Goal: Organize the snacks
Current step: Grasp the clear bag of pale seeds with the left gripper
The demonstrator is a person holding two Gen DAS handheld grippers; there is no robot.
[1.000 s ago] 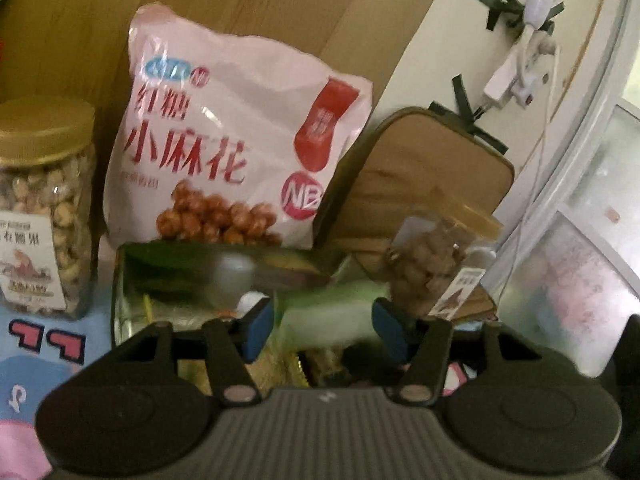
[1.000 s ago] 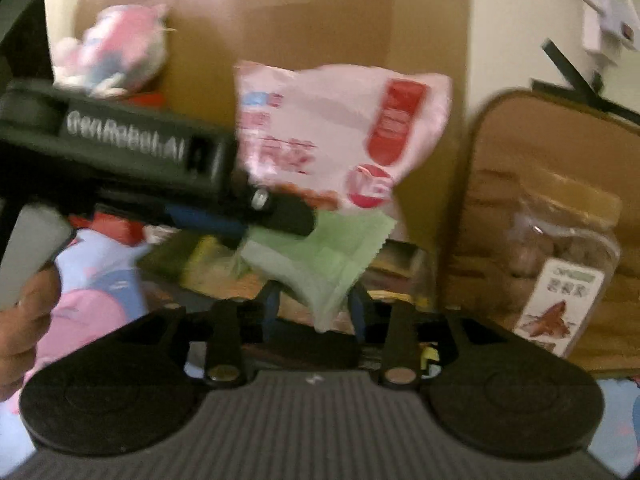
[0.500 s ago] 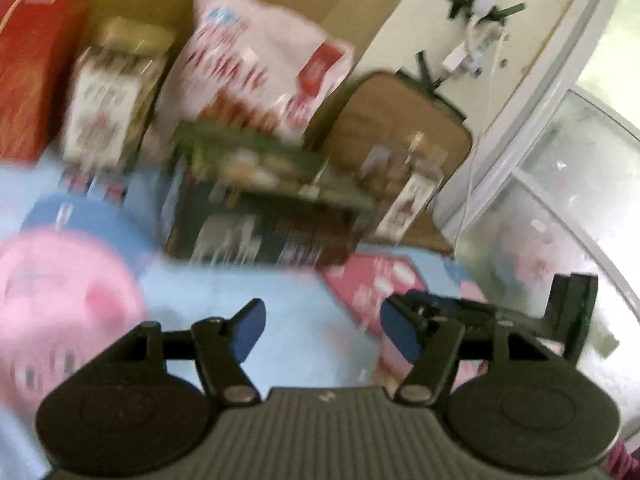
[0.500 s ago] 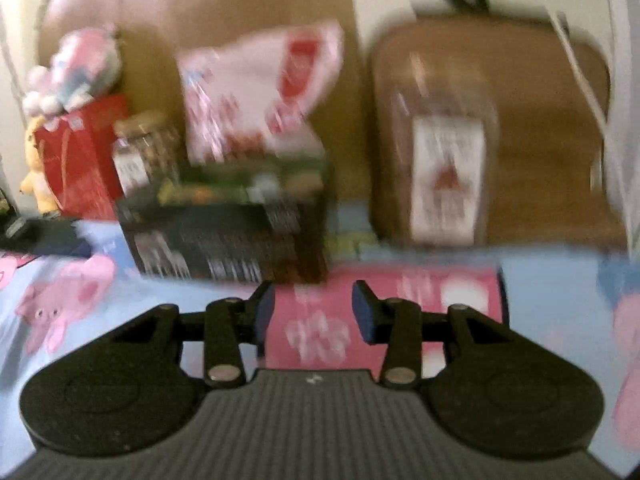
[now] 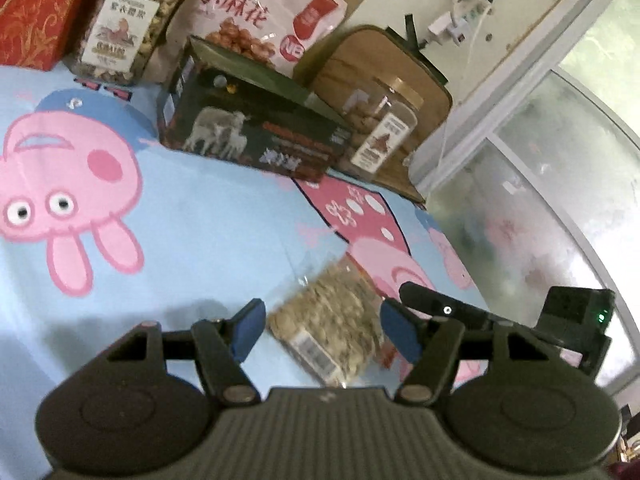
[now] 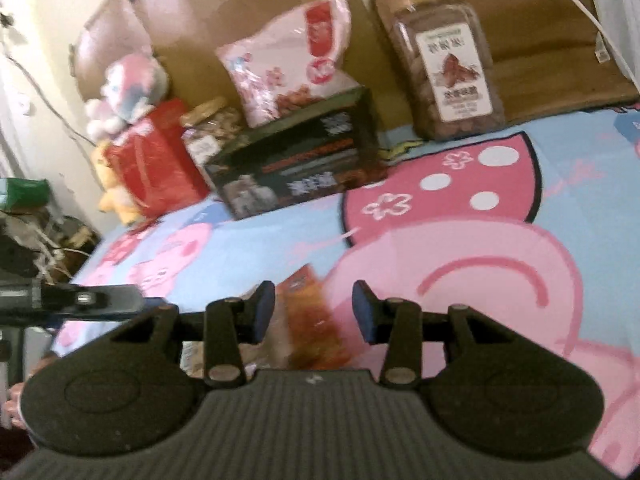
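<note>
My left gripper [image 5: 324,330] is open and hangs low over a clear bag of pale seeds [image 5: 336,312], which lies on the cartoon bedsheet [image 5: 200,220] between the blue pads without touching them. My right gripper [image 6: 314,314] is open too. A blurred orange snack packet [image 6: 308,312] lies on the sheet in its gap. At the back stands a dark box [image 5: 256,136] [image 6: 296,168] with its lid up. Behind it lean a pink snack bag [image 5: 260,12] [image 6: 292,56] and two gold-lidded nut jars [image 5: 128,20] [image 6: 444,68].
A red box [image 5: 36,12] [image 6: 156,160] stands at the far left beside a plush toy [image 6: 128,84]. A brown cushion [image 5: 380,64] leans on the wall behind the right jar. A window [image 5: 540,200] bounds the right side. Each gripper shows in the other's view [image 5: 480,316] [image 6: 92,300].
Both grippers have pulled back from the dark box and sunk toward the sheet. The green packet seen between them earlier is out of view. Each now hovers over a different packet.
</note>
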